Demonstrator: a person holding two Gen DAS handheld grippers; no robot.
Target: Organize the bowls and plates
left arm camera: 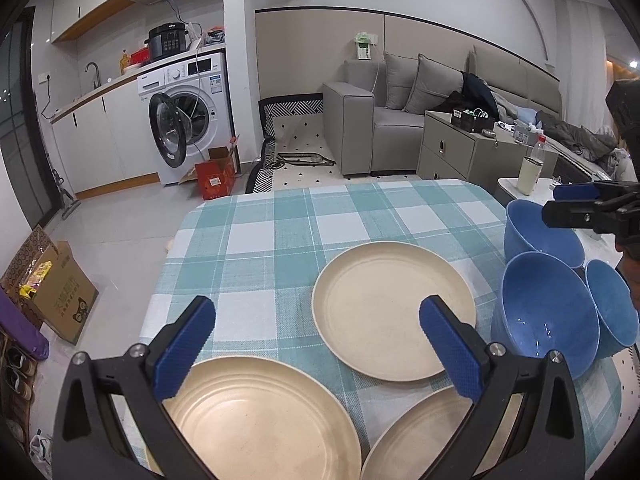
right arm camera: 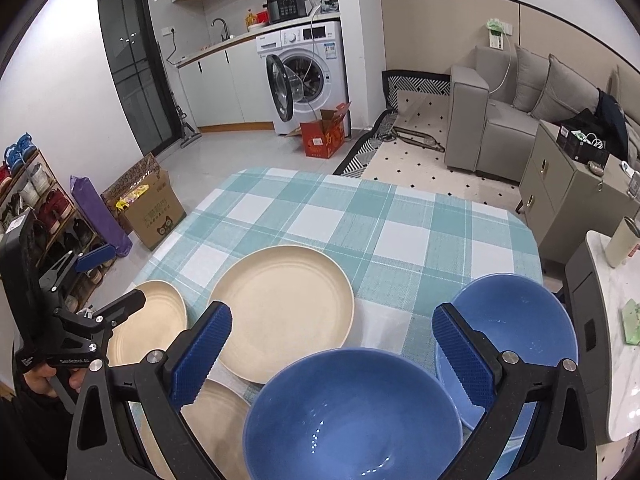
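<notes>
near plate (left arm camera: 256,420) under spread left jaws | near bowl (right arm camera: 352,416) under spread right jaws

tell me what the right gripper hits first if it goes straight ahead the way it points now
Probably the nearest blue bowl: the open right gripper points forward and down over it. How steeply it tilts is hard to judge, so it might instead pass over the rim toward the tablecloth.
</notes>
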